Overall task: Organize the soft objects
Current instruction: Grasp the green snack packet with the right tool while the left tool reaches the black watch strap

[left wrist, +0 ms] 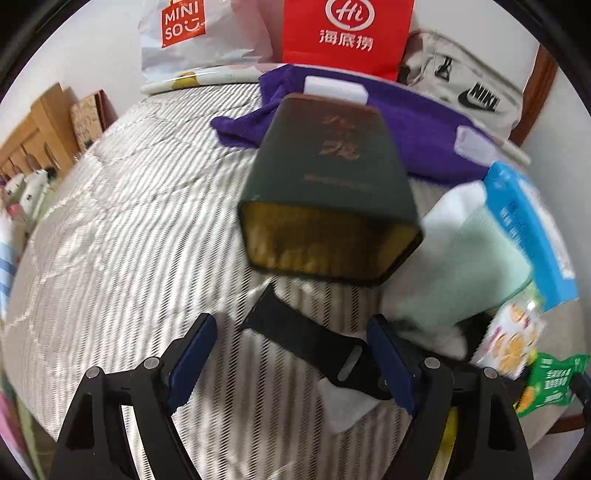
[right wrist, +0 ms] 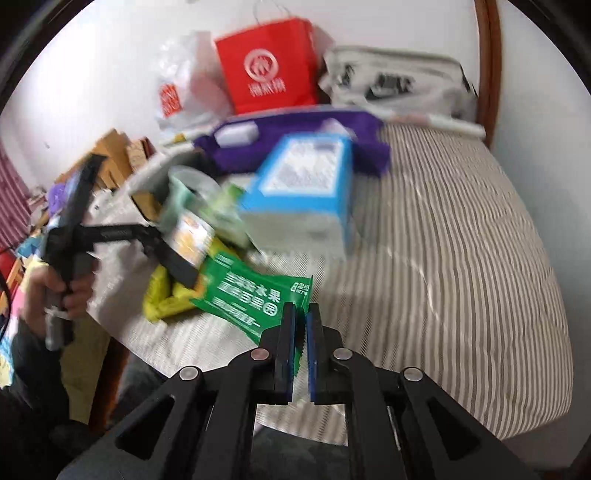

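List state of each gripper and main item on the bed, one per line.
Left gripper: open, holding nothing.
Right gripper: shut on green packet.
Dark box: on its side, open end facing the camera.
Purple towel: spread out, rumpled.
Red bag: upright against wall.
Black strap: lying flat between the fingers.

White walls [left wrist: 103, 48] — striped bed [left wrist: 129, 229], brown wooden frame [right wrist: 489, 74].

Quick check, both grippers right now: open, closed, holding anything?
Left gripper: open, holding nothing; a black strap lies between its fingers.
Right gripper: closed on the edge of the green wet-wipe packet.
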Available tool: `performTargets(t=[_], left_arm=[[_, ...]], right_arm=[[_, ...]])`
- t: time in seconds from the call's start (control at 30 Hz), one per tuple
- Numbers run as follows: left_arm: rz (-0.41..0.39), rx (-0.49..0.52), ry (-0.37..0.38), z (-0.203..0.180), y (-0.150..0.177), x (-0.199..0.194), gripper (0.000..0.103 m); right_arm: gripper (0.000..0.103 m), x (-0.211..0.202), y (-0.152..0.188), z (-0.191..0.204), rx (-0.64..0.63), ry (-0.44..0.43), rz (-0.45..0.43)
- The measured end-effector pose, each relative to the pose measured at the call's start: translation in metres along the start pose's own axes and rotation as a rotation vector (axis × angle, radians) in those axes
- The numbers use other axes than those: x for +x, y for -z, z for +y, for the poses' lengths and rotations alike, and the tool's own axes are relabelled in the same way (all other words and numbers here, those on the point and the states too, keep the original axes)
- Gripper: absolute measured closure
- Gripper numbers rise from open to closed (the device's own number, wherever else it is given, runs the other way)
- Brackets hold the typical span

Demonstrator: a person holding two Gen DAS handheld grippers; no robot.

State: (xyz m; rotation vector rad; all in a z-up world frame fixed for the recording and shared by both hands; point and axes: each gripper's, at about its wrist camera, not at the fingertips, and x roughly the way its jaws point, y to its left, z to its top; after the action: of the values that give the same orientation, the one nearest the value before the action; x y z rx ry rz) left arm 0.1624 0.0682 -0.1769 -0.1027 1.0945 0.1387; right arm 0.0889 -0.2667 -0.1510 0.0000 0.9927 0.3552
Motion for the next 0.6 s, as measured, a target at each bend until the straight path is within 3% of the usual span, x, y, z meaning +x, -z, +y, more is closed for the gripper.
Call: performTargets(t=[0.1, 0.17, 0.23, 0.4, 0.5, 0.6], left_arm=[[0.018, 0.018, -0.008, 0.009, 0.008, -0.004, 0.021], [0.027, 0.02, -0.006, 0.016, 0.012, -0.007, 0.021], [0.041, 0.012, -0.007, 0.024, 0.015, -0.009, 0.021], [0.04, 0.012, -0.024, 0.033, 0.019, -0.01, 0.021], [0.02, 0.014, -0.026, 0.031, 0.017, -0.009, 0.021], [0.017, 0.023, -0.024, 0.03, 0.016, -0.008, 0.021]], right_arm=[[0.094, 0.01, 0.004, -0.002, -0.027, 0.019, 0.032], [0.083, 0.012, 0.005, -0.001, -0.05, 0.018, 0.025], [0.057, 0.01, 0.006, 0.001, -0.077, 0.011, 0.005], [0.038, 0.004, 0.005, 0.015, -0.173, -0.044, -0.039], [0.033, 0.006, 0.007, 0.031, -0.264, -0.059, -0.042], [0.031, 0.009, 0.01, 0.045, -0.38, -0.022, -0.06]])
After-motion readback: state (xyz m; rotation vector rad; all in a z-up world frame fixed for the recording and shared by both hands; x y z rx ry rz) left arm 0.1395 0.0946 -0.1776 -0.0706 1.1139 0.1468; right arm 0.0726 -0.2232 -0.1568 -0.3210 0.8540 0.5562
